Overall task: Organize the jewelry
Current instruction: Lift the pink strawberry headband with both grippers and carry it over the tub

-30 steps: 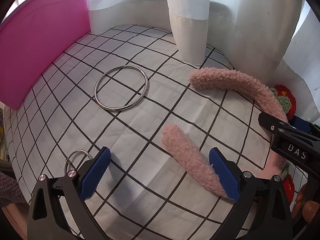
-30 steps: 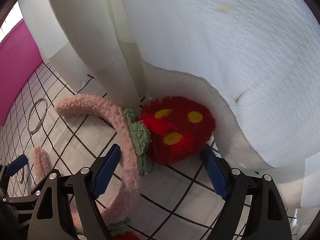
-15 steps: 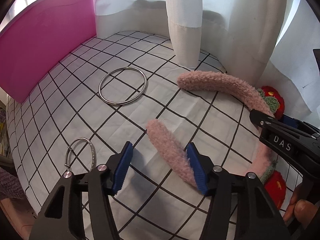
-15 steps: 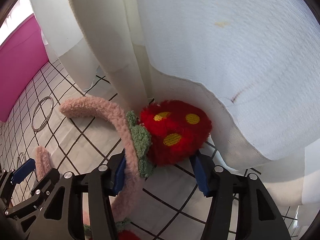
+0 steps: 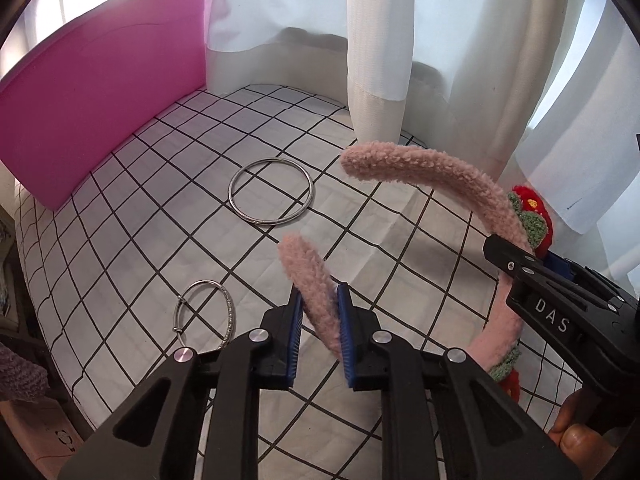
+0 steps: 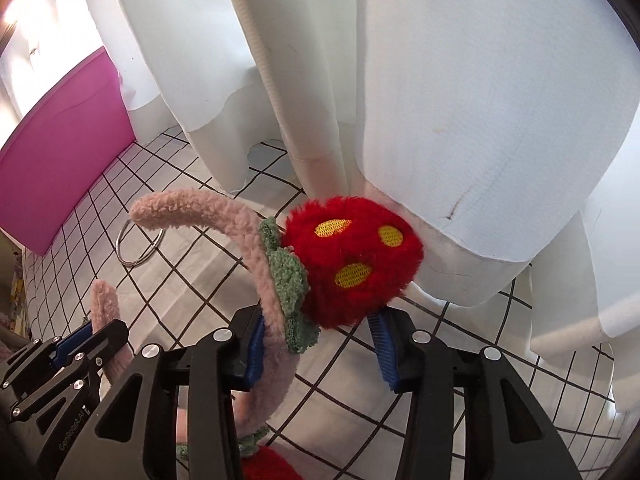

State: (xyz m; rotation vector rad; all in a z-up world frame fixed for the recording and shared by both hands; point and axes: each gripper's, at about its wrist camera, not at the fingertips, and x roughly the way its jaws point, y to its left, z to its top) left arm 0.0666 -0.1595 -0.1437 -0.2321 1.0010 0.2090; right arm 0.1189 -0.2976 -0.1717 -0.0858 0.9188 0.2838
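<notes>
Having just closed, the left gripper (image 5: 318, 312) pinches the pink headband (image 5: 440, 172) end, the right gripper (image 6: 316, 336) clamps its strawberry (image 6: 352, 256); both lift it off the checked cloth (image 5: 160, 200), ready for sorting.

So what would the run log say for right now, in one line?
left fingers: shut on headband end | right fingers: shut on strawberry | headband: lifted | bangles: on cloth

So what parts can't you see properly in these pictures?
- Second strawberry on the fuzzy pink headband: right wrist view, cut off by the bottom edge and the right gripper.
- Small bracelet: left wrist view, its near end hidden behind the left gripper; its stones are too small to tell.
- What stands behind the white curtain: hidden in both views.
</notes>
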